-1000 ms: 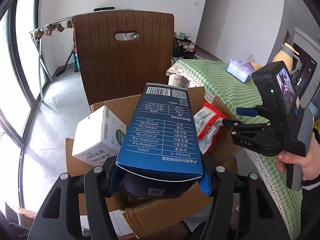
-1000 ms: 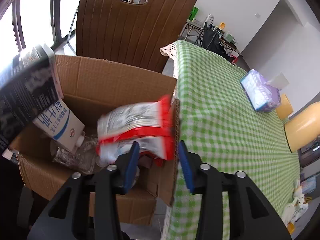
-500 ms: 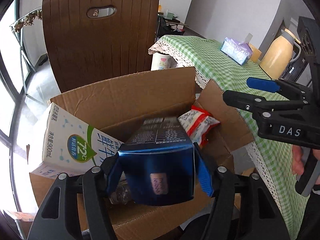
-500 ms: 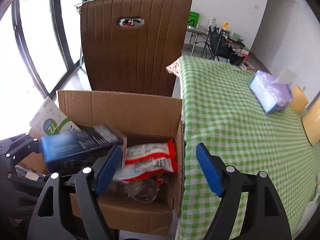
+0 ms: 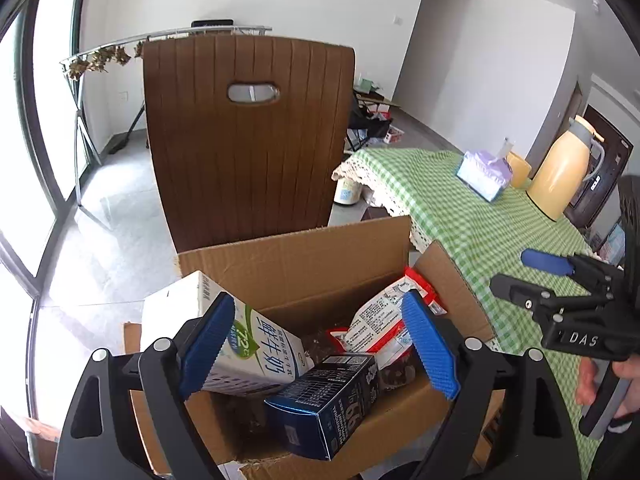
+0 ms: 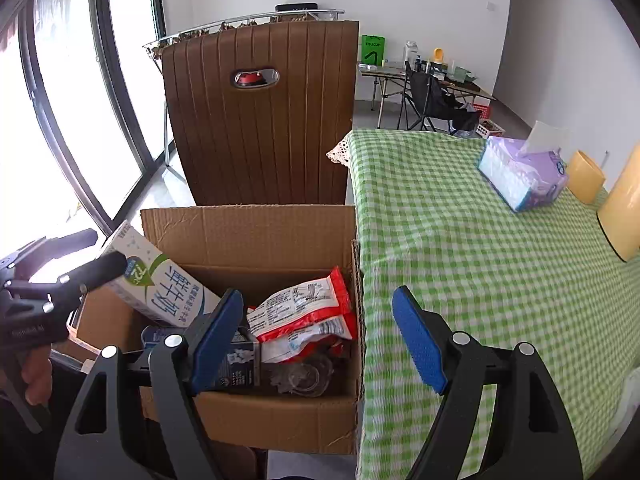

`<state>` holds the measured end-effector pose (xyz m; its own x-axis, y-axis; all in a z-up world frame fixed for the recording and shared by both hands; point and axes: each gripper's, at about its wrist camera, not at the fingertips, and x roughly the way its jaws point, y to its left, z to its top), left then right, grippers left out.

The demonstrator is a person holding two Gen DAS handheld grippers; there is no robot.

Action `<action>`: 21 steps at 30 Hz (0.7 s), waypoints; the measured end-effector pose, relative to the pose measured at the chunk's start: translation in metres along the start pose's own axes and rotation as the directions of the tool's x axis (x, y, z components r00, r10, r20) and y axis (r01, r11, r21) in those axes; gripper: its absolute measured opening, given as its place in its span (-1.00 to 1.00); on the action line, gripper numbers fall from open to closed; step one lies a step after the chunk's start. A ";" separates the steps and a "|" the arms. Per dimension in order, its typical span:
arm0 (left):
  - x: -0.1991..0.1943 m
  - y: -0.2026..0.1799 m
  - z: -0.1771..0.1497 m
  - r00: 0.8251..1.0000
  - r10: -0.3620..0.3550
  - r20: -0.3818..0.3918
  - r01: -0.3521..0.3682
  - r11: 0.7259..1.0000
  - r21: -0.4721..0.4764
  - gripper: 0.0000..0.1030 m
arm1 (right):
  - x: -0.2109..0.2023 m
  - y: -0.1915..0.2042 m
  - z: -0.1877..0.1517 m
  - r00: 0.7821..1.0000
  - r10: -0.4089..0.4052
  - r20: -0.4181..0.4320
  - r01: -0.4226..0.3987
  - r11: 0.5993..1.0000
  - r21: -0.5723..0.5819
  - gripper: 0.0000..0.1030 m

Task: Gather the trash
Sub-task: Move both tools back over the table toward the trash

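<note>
A cardboard box (image 5: 296,264) (image 6: 248,236) beside the table holds trash: a white milk carton (image 5: 256,348) (image 6: 160,292), a dark blue box (image 5: 324,404) (image 6: 240,364), a red and white snack bag (image 5: 380,328) (image 6: 304,312) and a crushed clear plastic piece (image 6: 304,376). My left gripper (image 5: 316,344) is open and empty above the box, with the blue box lying loose below it. My right gripper (image 6: 316,332) is open and empty over the box's right edge; it also shows in the left wrist view (image 5: 536,276).
A brown chair back (image 5: 248,140) stands behind the box. The table with a green checked cloth (image 6: 480,248) lies right of the box and carries a purple tissue pack (image 6: 520,172), a yellow cup (image 6: 584,176) and a yellow jug (image 5: 564,172).
My left gripper opened and let the dark blue box drop into the cardboard box, then pulled up and back. My right gripper opened, left the snack bag and drew back.
</note>
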<state>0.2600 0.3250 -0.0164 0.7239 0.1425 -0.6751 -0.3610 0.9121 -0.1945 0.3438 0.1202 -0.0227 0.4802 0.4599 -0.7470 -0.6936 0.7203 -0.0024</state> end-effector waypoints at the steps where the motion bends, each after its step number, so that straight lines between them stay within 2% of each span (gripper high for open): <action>1: -0.005 0.001 -0.002 1.000 0.006 0.006 -0.006 1.000 0.002 0.65 | -0.003 -0.001 -0.003 1.000 0.002 0.004 -0.002 1.000 0.009 0.44; 6: -0.037 -0.008 -0.009 0.995 0.031 0.092 -0.035 0.999 0.042 0.70 | -0.043 -0.001 -0.018 0.996 0.007 0.090 -0.011 0.999 0.042 0.44; 10: -0.059 -0.028 -0.011 0.991 0.014 0.132 -0.027 0.995 0.101 0.74 | -0.094 -0.016 -0.039 0.979 -0.030 0.201 0.011 0.995 0.096 0.44; 13: -0.079 -0.049 -0.014 0.983 -0.007 0.185 -0.014 0.993 0.115 0.77 | -0.130 -0.035 -0.061 0.959 -0.103 0.263 0.060 0.984 0.166 0.45; 15: -0.092 -0.067 -0.017 0.977 -0.049 0.208 0.023 0.992 0.126 0.81 | -0.154 -0.051 -0.078 0.944 -0.139 0.298 0.073 0.972 0.221 0.49; 17: -0.103 -0.090 -0.022 0.973 -0.087 0.213 0.054 0.987 0.154 0.81 | -0.176 -0.067 -0.095 0.928 -0.185 0.322 0.096 0.957 0.275 0.52; 21: -0.113 -0.142 -0.034 0.967 -0.157 0.201 0.106 0.964 0.244 0.82 | -0.213 -0.096 -0.136 0.901 -0.294 0.319 0.169 0.915 0.366 0.52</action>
<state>0.2093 0.1659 0.0633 0.8750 0.0719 -0.4787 -0.1281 0.9880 -0.0857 0.2353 -0.1173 0.0465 0.8078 0.3685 -0.4600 -0.3570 0.9269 0.1156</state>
